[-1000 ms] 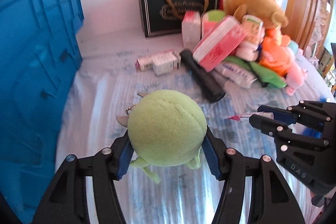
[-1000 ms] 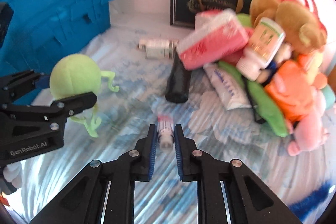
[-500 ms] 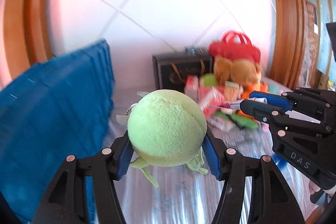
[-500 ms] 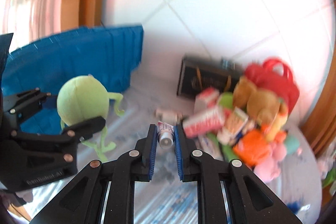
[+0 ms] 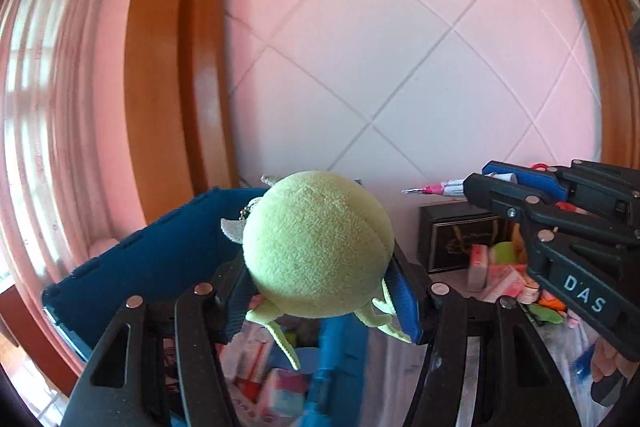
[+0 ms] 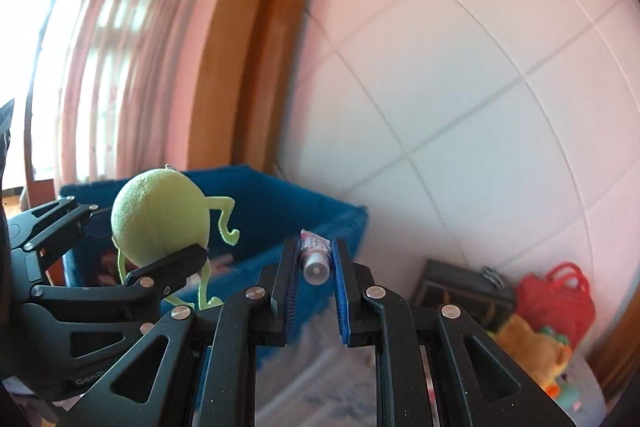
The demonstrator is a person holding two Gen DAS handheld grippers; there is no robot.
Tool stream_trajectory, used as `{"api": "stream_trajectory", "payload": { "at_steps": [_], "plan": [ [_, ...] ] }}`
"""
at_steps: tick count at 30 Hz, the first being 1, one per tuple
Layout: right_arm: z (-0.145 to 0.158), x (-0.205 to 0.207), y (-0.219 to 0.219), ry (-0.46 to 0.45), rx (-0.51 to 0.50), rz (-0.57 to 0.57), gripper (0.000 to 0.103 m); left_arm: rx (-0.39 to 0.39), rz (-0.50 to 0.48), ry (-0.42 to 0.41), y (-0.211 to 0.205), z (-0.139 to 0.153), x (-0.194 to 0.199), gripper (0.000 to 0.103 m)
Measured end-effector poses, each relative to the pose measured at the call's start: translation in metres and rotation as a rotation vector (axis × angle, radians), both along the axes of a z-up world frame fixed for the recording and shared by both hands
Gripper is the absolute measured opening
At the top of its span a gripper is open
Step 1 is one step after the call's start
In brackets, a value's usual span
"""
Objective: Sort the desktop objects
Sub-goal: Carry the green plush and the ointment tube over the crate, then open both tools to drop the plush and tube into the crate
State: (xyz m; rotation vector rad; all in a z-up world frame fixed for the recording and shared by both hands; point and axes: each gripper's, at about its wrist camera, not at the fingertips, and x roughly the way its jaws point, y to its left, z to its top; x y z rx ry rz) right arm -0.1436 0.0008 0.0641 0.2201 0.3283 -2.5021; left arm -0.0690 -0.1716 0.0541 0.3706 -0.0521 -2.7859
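My left gripper [image 5: 320, 301] is shut on a round green plush toy [image 5: 316, 247] with thin dangling limbs, held high over the blue crate [image 5: 160, 259]. In the right wrist view the same green plush toy [image 6: 160, 219] hangs in the left gripper [image 6: 158, 247] at the left, above the blue crate [image 6: 288, 211]. My right gripper [image 6: 316, 261] is shut on a small white and pink tube [image 6: 316, 263], cap end toward the camera. The left wrist view shows the right gripper [image 5: 474, 183] at the right, with the tube [image 5: 436, 187] sticking out leftward.
Inside the crate lie pink and white boxes [image 5: 276, 387]. A dark framed box [image 6: 460, 291], a red bag [image 6: 560, 299] and a pile of plush toys [image 6: 536, 351] sit against the quilted wall at the right. A wooden frame [image 5: 168, 67] and curtain [image 5: 48, 107] stand left.
Both grippers have risen well above the table and tilted up, so the wall now fills the views. They have moved toward the blue crate, each keeping its object.
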Motion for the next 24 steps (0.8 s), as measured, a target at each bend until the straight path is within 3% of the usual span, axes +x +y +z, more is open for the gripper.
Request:
{"api": "stream_trajectory", "payload": {
  "at_steps": [6, 11, 18, 24],
  "plan": [
    [0.004, 0.006, -0.09, -0.014, 0.035, 0.094, 0.016, 0.066, 0.153, -0.093, -0.088, -0.007, 0.004, 0.059],
    [-0.005, 0.009, -0.147, -0.047, 0.084, 0.118, 0.016, 0.107, 0.195, -0.16, -0.132, -0.015, 0.0, 0.06],
    [-0.02, -0.005, -0.18, -0.096, 0.118, 0.092, 0.016, 0.125, 0.184, -0.194, -0.156, -0.027, -0.002, 0.063],
    [-0.031, -0.012, -0.177, -0.128, 0.128, 0.059, 0.017, 0.135, 0.172, -0.195, -0.164, -0.032, 0.003, 0.068]
  ]
}}
